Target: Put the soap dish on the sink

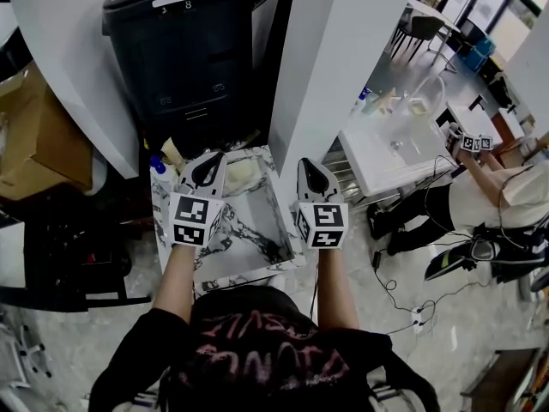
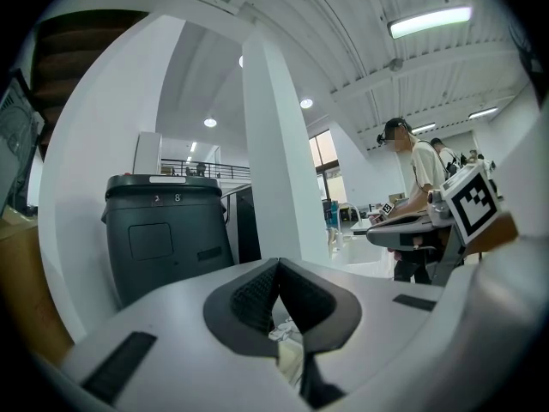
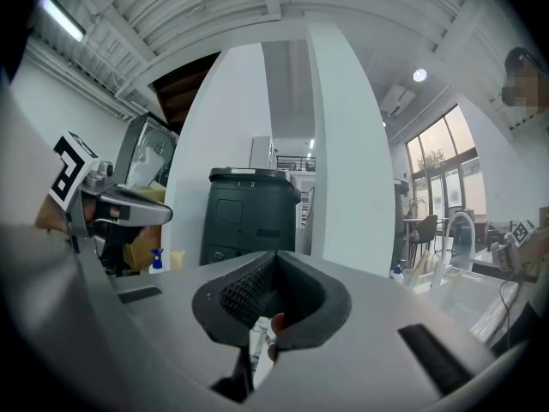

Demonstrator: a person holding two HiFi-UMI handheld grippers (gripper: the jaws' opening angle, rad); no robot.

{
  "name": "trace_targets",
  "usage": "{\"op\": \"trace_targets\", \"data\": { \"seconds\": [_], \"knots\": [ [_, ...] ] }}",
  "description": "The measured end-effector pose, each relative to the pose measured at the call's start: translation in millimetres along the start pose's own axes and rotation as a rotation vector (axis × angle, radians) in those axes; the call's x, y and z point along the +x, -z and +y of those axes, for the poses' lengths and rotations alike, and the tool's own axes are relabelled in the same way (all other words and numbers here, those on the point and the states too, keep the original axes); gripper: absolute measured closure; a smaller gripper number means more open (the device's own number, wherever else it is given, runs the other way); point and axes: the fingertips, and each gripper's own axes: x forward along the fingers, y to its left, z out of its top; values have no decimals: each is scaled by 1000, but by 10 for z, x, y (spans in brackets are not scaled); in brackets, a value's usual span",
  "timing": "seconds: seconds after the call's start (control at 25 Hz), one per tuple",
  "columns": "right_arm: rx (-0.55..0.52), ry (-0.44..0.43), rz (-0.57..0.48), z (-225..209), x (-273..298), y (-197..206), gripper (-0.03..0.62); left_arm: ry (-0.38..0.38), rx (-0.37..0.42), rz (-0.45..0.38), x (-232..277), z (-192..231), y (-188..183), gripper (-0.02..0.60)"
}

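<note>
Jaws closed on left hand-held gripper (image 1: 208, 166) and right hand-held gripper (image 1: 309, 171), over one seemingly marbled sink (image 1: 250, 227).

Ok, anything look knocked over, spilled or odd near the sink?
Nothing stands out. Both the left hand-held gripper and right hand-held gripper hover shut and empty by the marble sink; I can't pick out the soap dish.

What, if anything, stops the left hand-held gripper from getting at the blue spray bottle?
Likely nothing, so probably yes: the blue spray bottle stands just left of the left hand-held gripper, nothing between. Its shut jaws must open first.
</note>
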Motion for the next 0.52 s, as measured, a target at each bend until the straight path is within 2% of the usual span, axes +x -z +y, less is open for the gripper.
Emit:
{"op": "trace_targets", "data": {
  "seconds": [0.52],
  "knots": [
    [-7,19,1,-66,8,-16,585,-16,-12,-2,-5,141,24,566]
  ]
}}
